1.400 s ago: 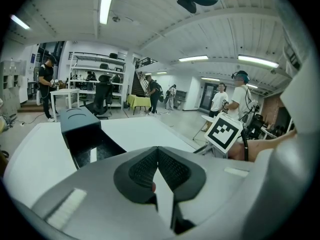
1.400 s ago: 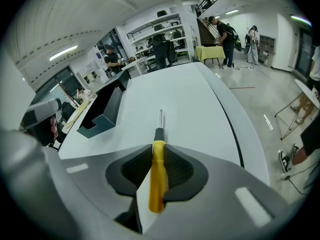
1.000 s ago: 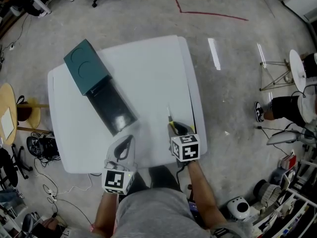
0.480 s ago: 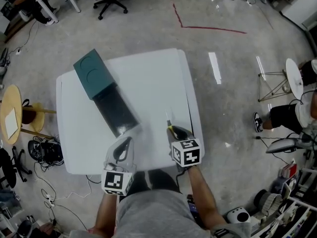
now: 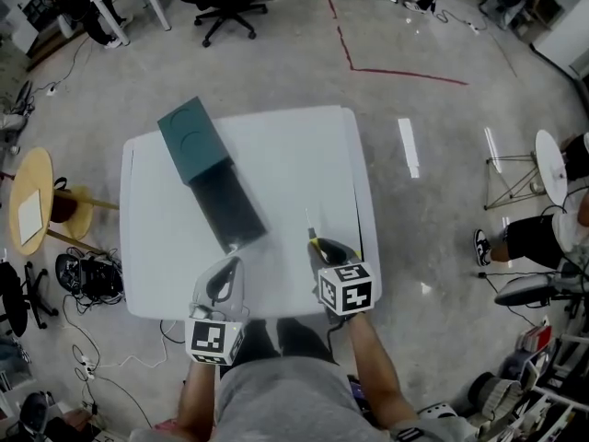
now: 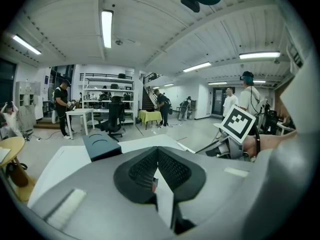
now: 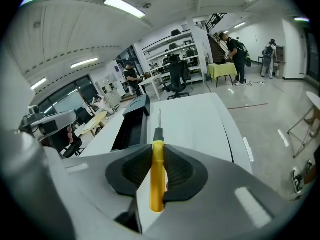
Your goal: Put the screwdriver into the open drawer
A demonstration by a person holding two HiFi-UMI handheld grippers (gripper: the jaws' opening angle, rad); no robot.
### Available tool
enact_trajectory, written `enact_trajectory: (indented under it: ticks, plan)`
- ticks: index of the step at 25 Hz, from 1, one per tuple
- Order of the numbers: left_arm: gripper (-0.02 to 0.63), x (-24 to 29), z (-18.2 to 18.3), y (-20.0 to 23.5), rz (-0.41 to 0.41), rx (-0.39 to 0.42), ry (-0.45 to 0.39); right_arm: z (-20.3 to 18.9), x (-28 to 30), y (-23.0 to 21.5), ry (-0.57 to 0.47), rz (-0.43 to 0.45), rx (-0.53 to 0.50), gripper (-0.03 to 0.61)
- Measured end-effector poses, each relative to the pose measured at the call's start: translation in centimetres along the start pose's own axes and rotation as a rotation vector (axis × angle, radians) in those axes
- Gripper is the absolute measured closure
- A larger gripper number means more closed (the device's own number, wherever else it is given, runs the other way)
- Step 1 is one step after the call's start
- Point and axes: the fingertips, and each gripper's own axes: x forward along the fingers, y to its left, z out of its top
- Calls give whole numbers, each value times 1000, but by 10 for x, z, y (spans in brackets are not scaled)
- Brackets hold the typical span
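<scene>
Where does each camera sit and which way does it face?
Head view: on the person's head, facing steeply down at the table, open drawer unit, forearms, left gripper, right gripper.
Left gripper view: on the left gripper, facing along its shut, empty jaws across the table; right gripper visible.
Right gripper view: on the right gripper, facing along the clamped screwdriver toward that unit.
All share the drawer unit.

Slim steel screwdriver (image 7: 157, 179): yellow handle, black collar, silver shaft. My ribbed fingers (image 7: 131, 173), black. Boxy drawer unit (image 5: 193, 136), dark teal; wide flat bench (image 5: 294, 168), white.
</scene>
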Motion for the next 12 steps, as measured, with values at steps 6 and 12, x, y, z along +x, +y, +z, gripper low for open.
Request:
enact_trajectory:
  ticks: [6,12]
  plan:
    - [603,-8,0,4,24,1,-8,6,-1,9,-16,14,-23,502]
    - [602,-16,-7,16,46,-6,-8,6,6,22,-8,29,-42,503]
